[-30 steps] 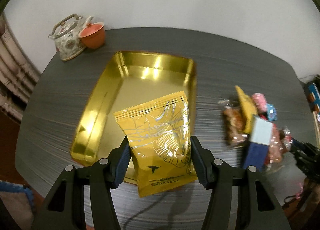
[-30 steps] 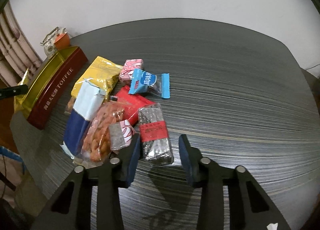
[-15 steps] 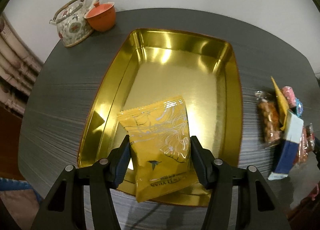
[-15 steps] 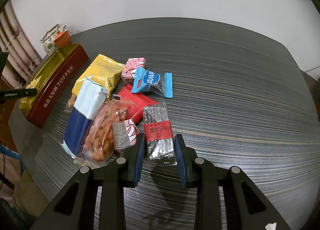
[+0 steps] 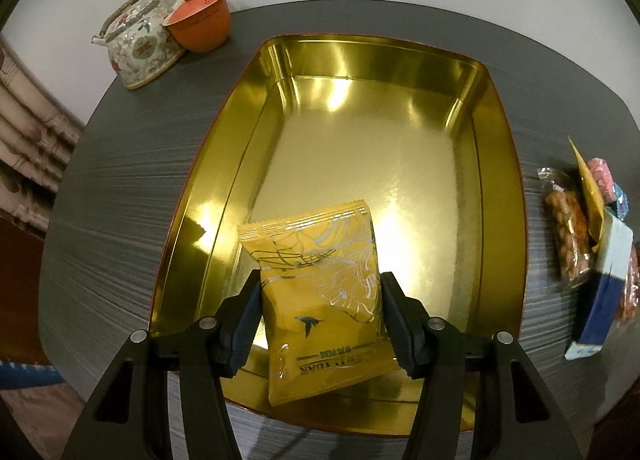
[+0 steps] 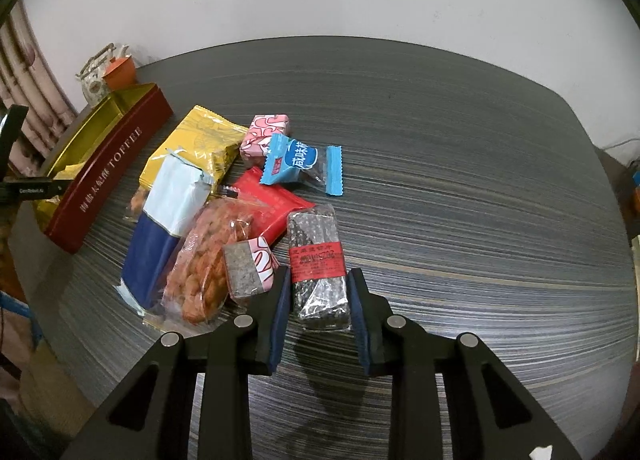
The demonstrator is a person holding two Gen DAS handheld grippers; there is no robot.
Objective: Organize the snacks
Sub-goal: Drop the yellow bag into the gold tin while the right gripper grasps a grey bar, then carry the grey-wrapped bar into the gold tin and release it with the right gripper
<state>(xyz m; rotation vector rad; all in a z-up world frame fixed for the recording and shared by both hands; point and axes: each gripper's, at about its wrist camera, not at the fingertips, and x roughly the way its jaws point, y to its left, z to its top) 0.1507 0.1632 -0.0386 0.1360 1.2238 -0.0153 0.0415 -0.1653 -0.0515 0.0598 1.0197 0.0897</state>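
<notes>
My left gripper is shut on a yellow snack packet and holds it over the near end of the open gold tin. The tin's red side reads TOFFEE in the right wrist view. My right gripper has closed its jaws on the near end of a dark snack bar with a red label, which lies on the table. A pile of snacks lies left of it: peanut bag, blue-and-white box, red packet, blue candy, pink candy, another yellow packet.
A floral teapot and an orange cup stand at the table's far left corner, behind the tin. The dark grey table stretches to the right of the snack pile. A white wall lies behind.
My left gripper has carried the yellow packet forward and lower over the tin. My right gripper has narrowed its jaws onto the dark bar.
</notes>
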